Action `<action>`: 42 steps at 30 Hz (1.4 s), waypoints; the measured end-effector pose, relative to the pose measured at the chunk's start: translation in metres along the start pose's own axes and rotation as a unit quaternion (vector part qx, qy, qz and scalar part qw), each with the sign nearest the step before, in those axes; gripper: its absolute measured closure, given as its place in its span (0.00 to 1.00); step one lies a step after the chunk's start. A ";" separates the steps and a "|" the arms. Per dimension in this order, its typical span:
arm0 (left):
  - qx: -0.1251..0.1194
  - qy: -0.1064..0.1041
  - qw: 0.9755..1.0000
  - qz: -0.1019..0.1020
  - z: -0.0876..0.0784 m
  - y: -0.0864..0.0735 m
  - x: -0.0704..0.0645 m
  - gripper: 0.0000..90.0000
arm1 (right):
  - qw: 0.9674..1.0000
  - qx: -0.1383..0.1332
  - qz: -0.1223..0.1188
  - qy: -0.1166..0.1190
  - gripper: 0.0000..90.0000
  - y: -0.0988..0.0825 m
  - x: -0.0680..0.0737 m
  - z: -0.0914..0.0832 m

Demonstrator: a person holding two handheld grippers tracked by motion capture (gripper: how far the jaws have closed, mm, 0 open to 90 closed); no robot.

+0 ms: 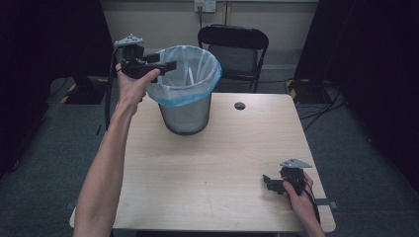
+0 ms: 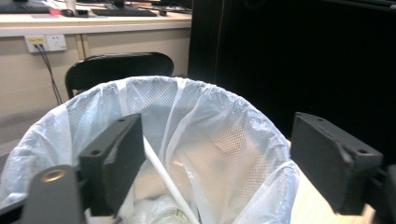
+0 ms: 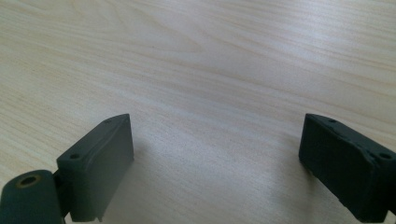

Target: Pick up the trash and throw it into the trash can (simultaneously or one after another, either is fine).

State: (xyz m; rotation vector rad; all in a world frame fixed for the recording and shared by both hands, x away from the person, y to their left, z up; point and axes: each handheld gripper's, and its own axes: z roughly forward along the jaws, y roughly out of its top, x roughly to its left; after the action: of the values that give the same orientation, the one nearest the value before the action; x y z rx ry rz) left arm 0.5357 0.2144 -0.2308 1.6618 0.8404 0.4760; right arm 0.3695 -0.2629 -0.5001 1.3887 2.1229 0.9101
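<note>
So the wire-mesh trash bin [image 1: 187,106] with the pale blue-white liner bag [image 1: 203,66] sits on the tabletop [image 1: 217,168] toward the far left, not quite at the far edge, a bit of wood visible behind it next to the round cable hole [image 1: 239,105]. The liner is folded over the rim all the way round. In the left gripper view you can see inside: a white straw-like stick [image 2: 164,176] leaning across the bag, plus some crumpled clear stuff at the bottom, hard to tell what.

The left claw [image 1: 165,65] is up at the bin's near-left rim, pointing across the mouth. Its jaws stand wide apart with nothing between them, just the open bag beyond. The left hand [image 1: 129,84] holding it hangs off the tabletop's left edge.

The right claw [image 1: 267,182] is way over by the near right corner, well apart from the bin, low over bare wood. Jaws spread wide too, gripping nothing.

Loads of free tabletop between the two; the whole middle and near side is open. Behind the far edge there's a black folding chair [image 1: 236,47], and cables [image 1: 321,106] on the floor to the right.
</note>
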 end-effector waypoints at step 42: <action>0.021 -0.014 0.999 0.038 -0.062 -0.049 -0.033 0.18 | 1.000 0.000 0.000 -0.001 0.10 0.000 0.000 0.000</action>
State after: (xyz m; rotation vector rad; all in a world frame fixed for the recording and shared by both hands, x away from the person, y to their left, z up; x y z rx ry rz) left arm 0.4573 0.2350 -0.2570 1.7404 0.7740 0.4900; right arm 0.3695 -0.2629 -0.5001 1.3889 2.1215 0.9092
